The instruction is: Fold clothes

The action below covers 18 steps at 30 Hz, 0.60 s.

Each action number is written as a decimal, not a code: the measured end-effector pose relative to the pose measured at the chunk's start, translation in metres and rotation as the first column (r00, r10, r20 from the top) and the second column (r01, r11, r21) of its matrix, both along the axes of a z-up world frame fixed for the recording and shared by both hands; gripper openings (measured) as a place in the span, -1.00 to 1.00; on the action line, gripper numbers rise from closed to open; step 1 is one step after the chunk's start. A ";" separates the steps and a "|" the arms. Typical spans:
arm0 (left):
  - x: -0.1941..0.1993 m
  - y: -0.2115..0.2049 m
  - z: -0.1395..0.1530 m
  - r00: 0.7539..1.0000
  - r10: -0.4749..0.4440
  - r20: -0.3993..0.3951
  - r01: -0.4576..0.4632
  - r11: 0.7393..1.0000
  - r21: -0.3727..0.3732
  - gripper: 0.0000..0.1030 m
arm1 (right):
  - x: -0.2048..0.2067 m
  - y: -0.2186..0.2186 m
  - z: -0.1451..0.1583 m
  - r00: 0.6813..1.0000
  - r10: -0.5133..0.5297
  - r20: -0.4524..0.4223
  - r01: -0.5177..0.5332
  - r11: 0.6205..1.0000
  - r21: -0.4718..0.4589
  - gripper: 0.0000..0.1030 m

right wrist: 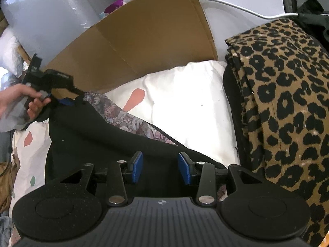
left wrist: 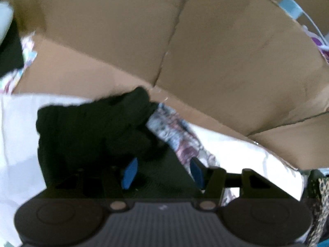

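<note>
black garment [right wrist: 86, 131]: matt cloth; box [right wrist: 144, 41]: plain matt cardboard; pillow [right wrist: 185, 107]: smooth cotton

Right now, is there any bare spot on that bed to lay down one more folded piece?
Yes: the white pillow lies bare between the cardboard and the leopard-print cloth. A smaller bare strip of spotted sheet lies beside the black garment. It is crowded around that garment, where the flowered cloth and both tools sit.
</note>
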State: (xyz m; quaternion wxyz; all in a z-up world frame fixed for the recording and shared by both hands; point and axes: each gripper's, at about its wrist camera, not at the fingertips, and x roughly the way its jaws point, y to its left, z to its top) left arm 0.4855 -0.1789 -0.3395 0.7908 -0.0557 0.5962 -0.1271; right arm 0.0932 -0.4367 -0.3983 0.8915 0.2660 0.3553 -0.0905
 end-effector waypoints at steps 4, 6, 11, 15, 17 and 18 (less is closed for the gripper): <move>-0.001 0.010 -0.012 0.998 0.052 -0.041 -0.050 0.998 0.042 0.23 | 0.000 0.005 -0.005 1.000 0.011 -0.016 -0.011 1.000 0.005 -0.13; -0.003 0.013 -0.017 0.996 0.075 -0.050 -0.073 0.997 0.037 0.24 | -0.001 0.009 -0.007 0.999 0.027 -0.022 -0.027 1.000 -0.003 -0.13; -0.004 0.011 -0.018 0.994 0.091 -0.060 -0.087 0.994 0.061 0.25 | -0.003 0.010 -0.011 0.999 0.033 -0.036 -0.033 0.999 -0.003 -0.13; -0.005 -0.001 0.001 0.999 0.027 -0.039 -0.024 0.996 0.085 0.27 | -0.006 0.007 -0.012 0.999 0.025 -0.044 -0.025 1.000 -0.002 -0.13; -0.003 -0.004 0.010 1.000 0.007 -0.030 -0.005 0.997 0.078 0.26 | -0.006 0.005 -0.014 0.999 0.018 -0.046 -0.018 1.000 -0.003 -0.13; -0.001 -0.006 0.013 1.000 0.007 -0.025 -0.005 0.997 0.071 0.25 | -0.007 0.003 -0.014 0.999 0.010 -0.046 -0.010 1.000 -0.003 -0.13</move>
